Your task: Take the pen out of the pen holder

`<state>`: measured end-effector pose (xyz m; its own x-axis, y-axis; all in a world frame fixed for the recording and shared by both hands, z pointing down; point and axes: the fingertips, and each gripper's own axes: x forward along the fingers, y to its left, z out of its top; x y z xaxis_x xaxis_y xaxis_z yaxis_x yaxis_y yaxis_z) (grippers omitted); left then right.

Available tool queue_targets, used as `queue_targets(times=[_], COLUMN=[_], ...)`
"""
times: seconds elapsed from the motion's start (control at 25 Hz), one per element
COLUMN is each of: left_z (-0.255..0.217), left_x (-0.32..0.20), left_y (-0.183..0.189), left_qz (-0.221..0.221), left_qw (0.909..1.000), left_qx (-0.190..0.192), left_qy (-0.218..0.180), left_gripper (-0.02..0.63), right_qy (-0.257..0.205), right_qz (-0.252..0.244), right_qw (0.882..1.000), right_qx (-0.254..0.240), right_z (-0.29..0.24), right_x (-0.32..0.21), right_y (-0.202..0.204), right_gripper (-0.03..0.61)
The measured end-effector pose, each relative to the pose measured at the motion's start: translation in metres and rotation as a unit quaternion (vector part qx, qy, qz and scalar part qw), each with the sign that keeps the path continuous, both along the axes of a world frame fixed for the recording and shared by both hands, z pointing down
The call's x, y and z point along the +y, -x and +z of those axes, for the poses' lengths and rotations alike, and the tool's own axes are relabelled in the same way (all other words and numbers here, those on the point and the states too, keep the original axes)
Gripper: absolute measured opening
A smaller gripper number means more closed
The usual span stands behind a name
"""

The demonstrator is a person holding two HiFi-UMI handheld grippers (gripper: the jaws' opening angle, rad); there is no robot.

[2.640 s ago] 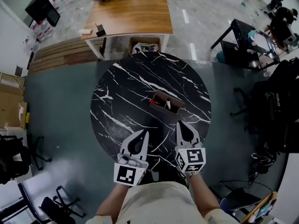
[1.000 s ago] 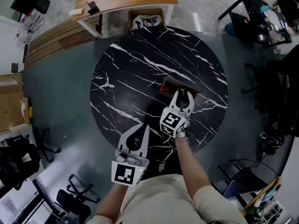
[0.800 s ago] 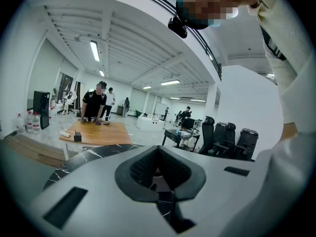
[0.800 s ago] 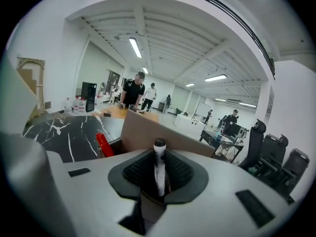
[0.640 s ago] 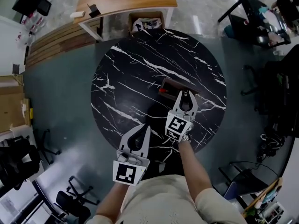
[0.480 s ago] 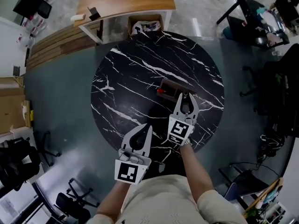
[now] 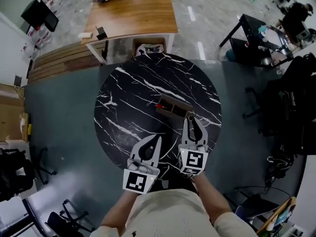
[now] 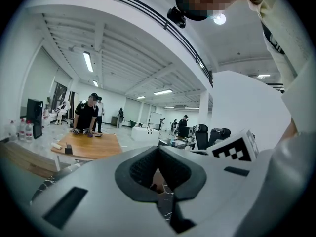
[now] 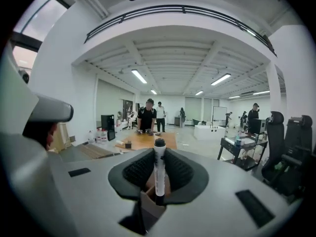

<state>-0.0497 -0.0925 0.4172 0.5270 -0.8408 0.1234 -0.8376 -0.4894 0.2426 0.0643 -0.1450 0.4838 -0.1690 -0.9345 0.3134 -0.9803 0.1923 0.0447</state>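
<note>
A brown wooden pen holder (image 7: pixel 174 108) stands right of the middle of the round black marble table (image 7: pixel 133 83), with something red (image 7: pixel 159 105) at its left end. My right gripper (image 7: pixel 190 119) hovers just on the near side of the holder, shut on a white pen with a black cap (image 9: pixel 158 174). The pen stands upright between the jaws in the right gripper view, and the holder's brown wall (image 9: pixel 148 201) shows below it. My left gripper (image 7: pixel 158 138) is shut and holds nothing, over the table's near edge, left of the right one.
A wooden desk (image 7: pixel 131 11) stands beyond the table, with an open box (image 7: pixel 150 47) between them. A black desk (image 7: pixel 252 38) and office chairs (image 7: pixel 291 102) are at the right. Several people (image 9: pixel 148 115) stand at the far desk.
My right gripper reached out to the pen holder, shut on the white pen and drew back toward me with it. The left gripper stayed near the table's near edge.
</note>
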Motion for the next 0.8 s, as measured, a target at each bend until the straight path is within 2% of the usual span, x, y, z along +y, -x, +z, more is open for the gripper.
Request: queue_targets(times=[0.48, 0.64, 0.8], left_z=[-0.039, -0.055, -0.048], left_x=[0.035, 0.040, 0.046], left_y=[-0.016, -0.017, -0.016], left_qz=[-0.032, -0.047, -0.051], left_qw=[0.9987, 0.9974, 0.9975], left_qx=[-0.015, -0.017, -0.025], left_qy=[-0.038, -0.053, -0.041], left_gripper=[0.009, 0.009, 0.009], right_qy=[-0.046, -0.059, -0.054], right_qz=[-0.099, -0.129, -0.135], right_qw=[0.991, 0.987, 0.987], right_qx=[-0.080, -0.075, -0.069], right_z=[-0.117, -0.133, -0.135], right_x=[0.057, 0.069, 0.073], right_y=[-0.015, -0.016, -0.018], right_gripper=[0.083, 0.083, 0.083])
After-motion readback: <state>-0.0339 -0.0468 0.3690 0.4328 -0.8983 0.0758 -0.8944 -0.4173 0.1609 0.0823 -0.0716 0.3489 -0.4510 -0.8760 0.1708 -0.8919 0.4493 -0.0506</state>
